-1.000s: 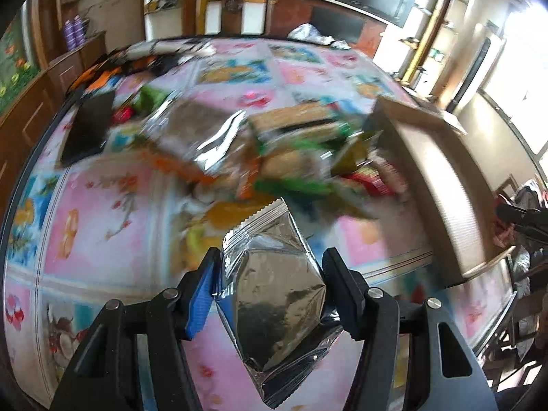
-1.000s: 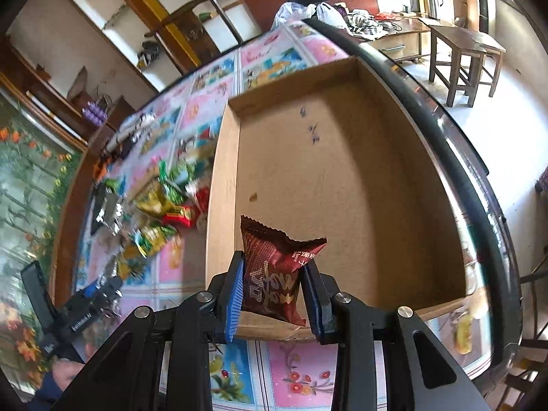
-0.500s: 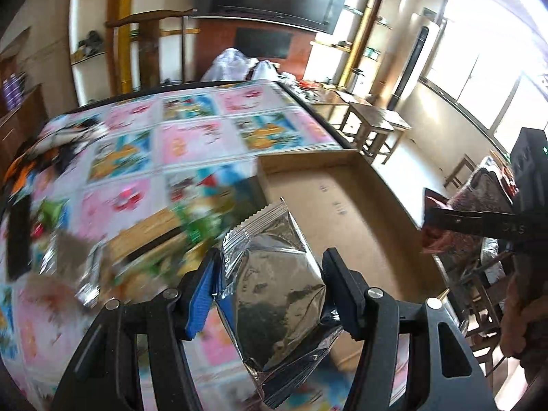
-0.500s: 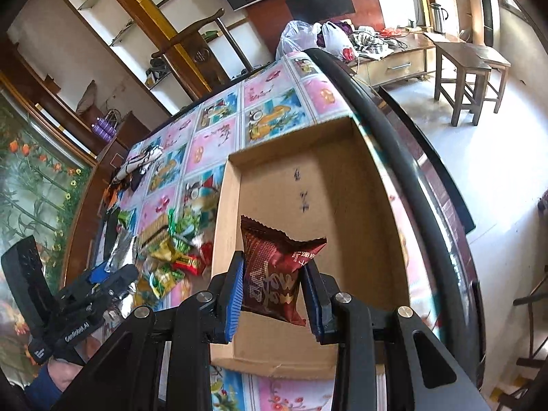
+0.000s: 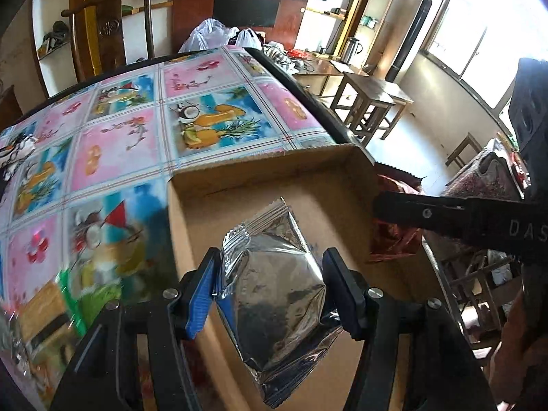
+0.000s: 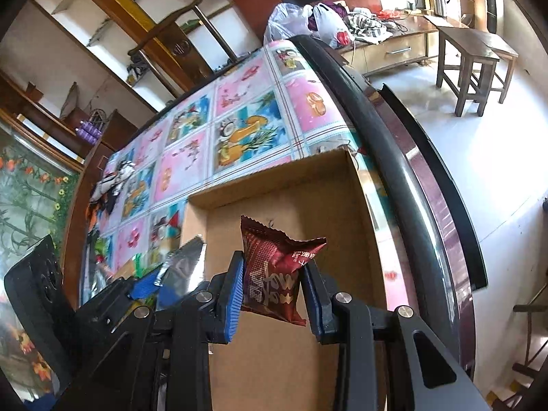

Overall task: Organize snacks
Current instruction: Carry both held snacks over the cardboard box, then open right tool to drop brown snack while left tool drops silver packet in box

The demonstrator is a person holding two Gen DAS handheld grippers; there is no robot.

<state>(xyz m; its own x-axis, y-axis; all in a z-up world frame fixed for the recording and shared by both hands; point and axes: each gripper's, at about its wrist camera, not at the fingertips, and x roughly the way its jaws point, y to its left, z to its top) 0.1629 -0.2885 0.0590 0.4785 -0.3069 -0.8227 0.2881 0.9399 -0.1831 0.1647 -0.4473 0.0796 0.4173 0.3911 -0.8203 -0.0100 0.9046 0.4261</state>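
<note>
My left gripper (image 5: 270,284) is shut on a silver foil snack packet (image 5: 274,281), hanging over the left part of a shallow cardboard box (image 5: 260,171). In the right wrist view my right gripper (image 6: 274,284) is shut on a dark red snack packet (image 6: 274,274) above the same cardboard box (image 6: 328,205). The left gripper (image 6: 154,286) with its silver foil packet (image 6: 186,260) shows at the box's left edge. The right gripper's arm (image 5: 445,215) and red packet (image 5: 390,233) reach in from the right in the left wrist view.
The box lies on a table with a colourful fruit-print cloth (image 5: 130,137), close to the table's dark right edge (image 6: 394,130). Loose snack packets (image 5: 51,308) lie blurred left of the box. A wooden chair (image 5: 102,27) and stools (image 6: 472,58) stand beyond the table.
Both grippers carried their packets across the table; the left swung from over the snack pile to over the box. The right moved back toward the box's near end. Neither grip changed.
</note>
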